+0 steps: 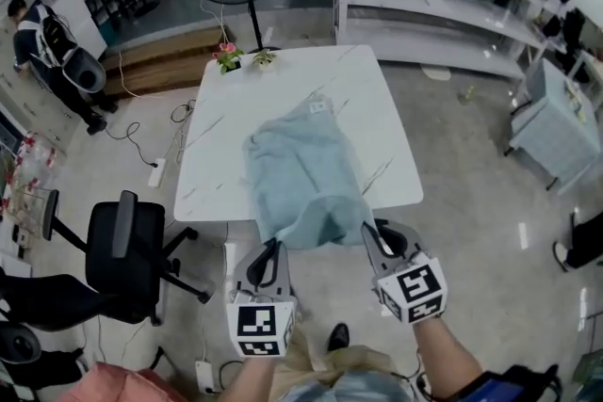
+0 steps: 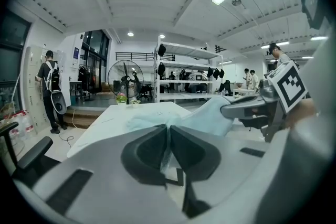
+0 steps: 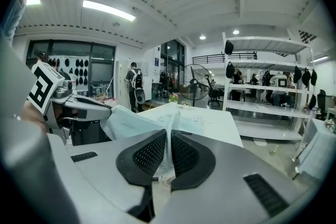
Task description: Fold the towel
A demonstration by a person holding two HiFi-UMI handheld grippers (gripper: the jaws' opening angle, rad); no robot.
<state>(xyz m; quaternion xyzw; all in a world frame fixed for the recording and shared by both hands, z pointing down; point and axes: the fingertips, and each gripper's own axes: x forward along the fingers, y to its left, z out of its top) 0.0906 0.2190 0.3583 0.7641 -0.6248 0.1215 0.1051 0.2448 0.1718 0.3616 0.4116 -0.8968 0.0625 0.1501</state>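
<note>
The light blue towel (image 1: 303, 172) is lying lengthwise on the white table (image 1: 386, 99), with its near end reaching past the table's near edge; the left gripper (image 1: 272, 249) is pinching the left corner of that end, jaws pressed together on the cloth; the right gripper (image 1: 373, 236) is pinching the right corner in the same way; both are hovering just off the table's near edge; a small plant (image 1: 227, 56) is standing at the table's far edge.

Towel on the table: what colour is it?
The towel is plain pale blue, clearest in the head view.
</note>
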